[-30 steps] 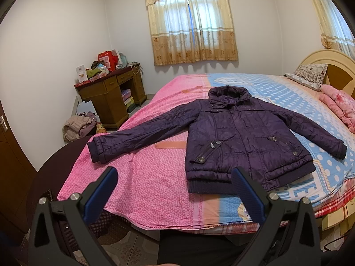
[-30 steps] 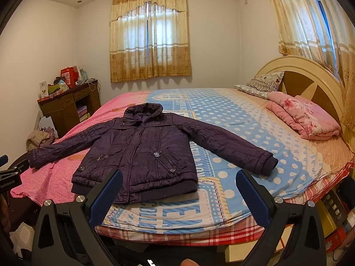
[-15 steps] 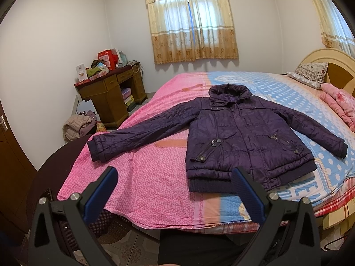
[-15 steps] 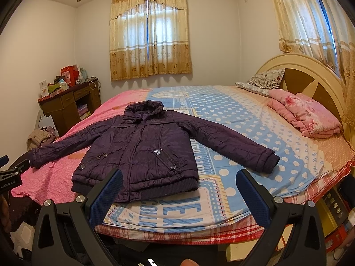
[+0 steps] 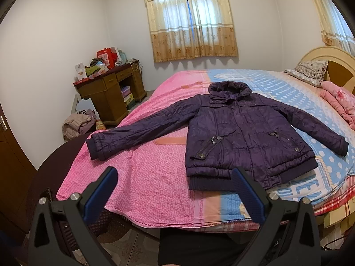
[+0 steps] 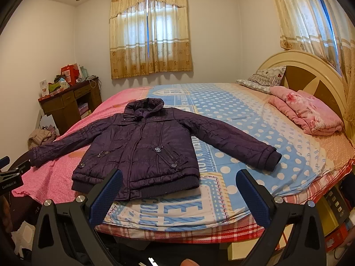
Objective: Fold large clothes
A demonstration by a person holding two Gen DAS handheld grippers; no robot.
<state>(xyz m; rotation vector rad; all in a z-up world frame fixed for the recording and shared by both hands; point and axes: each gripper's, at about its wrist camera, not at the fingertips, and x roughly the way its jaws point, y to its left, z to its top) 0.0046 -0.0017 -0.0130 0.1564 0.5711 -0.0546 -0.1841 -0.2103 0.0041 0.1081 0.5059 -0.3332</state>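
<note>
The folding has not yet begun: this looks like the approach step, with nothing gripped. One dark purple quilted padded jacket (image 5: 239, 133) lies face up and spread flat on the bed with the pink and blue patterned cover (image 5: 155, 177), ahead of both claws, its ribbed hem nearest them and its collar farthest. The left claw (image 5: 175, 190) is released, its two blue-padded fingers (image 5: 99, 192) spread wide and holding nothing; it hovers short of the bed's near edge, with the hem ahead and to its right and the jacket's outstretched sleeve (image 5: 137, 130) ahead and to its left. The right claw (image 6: 179, 190) is likewise released and empty, with the hem just beyond its left finger and the other sleeve (image 6: 233, 141) ahead and to its right.

The next move, as I judge it, calls for each claw to travel forward over the bed to a sleeve cuff, close on the cloth, and bring the sleeve across the chest; the padded fabric is thick, so a deep bite on the cuff would serve better than a pinch at the edge.

Counted: one jacket with two sleeves, two claws, one folded pink blanket (image 6: 308, 113) far ahead to the right of the right claw, one patterned pillow (image 6: 261, 79) beyond it, one brown wooden desk (image 5: 111, 93) far ahead to the left of the left claw
</note>
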